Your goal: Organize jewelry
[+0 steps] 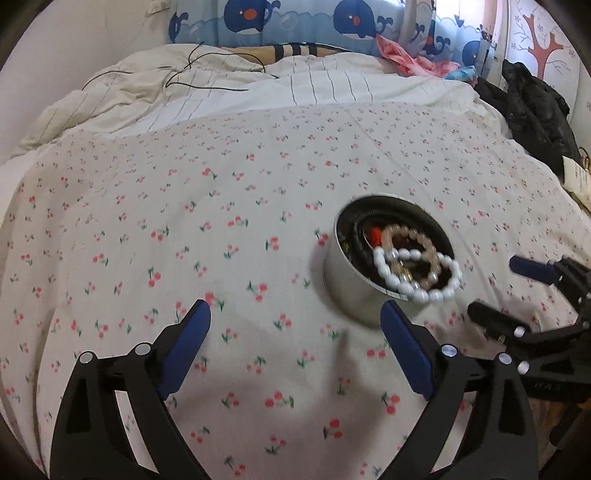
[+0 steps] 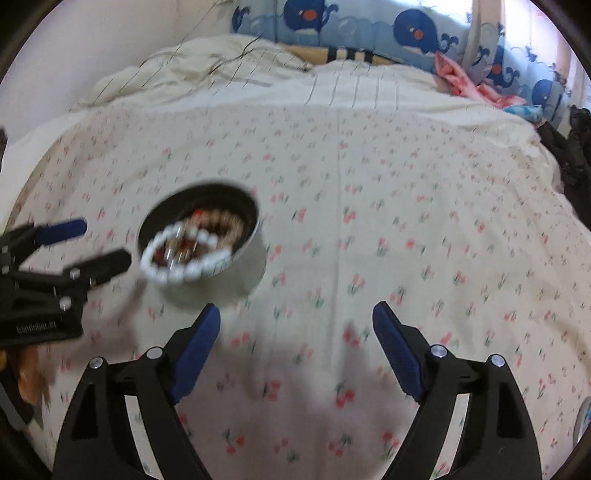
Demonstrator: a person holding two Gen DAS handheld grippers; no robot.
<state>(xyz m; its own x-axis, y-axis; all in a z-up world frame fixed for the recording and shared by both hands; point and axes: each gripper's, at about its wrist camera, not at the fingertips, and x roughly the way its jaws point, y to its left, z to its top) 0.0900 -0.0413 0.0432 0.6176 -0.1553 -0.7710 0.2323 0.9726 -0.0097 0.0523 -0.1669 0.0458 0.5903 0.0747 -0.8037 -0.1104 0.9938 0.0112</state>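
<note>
Metal tin (image 1: 354, 291) sits on your cherry-print bedspread (image 1: 221, 240), holding beaded bracelets; a white bracelet (image 1: 417, 275) drapes over its near rim. Your left hand-held gripper (image 1: 295, 317) is spread wide with nothing between its pads, its right pad just beside the tin. Your right hand-held gripper (image 2: 295, 317) is likewise spread and empty, the tin ahead to its left.

We note bright daylight entering at the window (image 1: 448, 22) upper right, with glare there. Soft shadows fall on the bedspread (image 2: 369, 206); the right wrist view is motion-blurred, both edges fisheye-bent.
</note>
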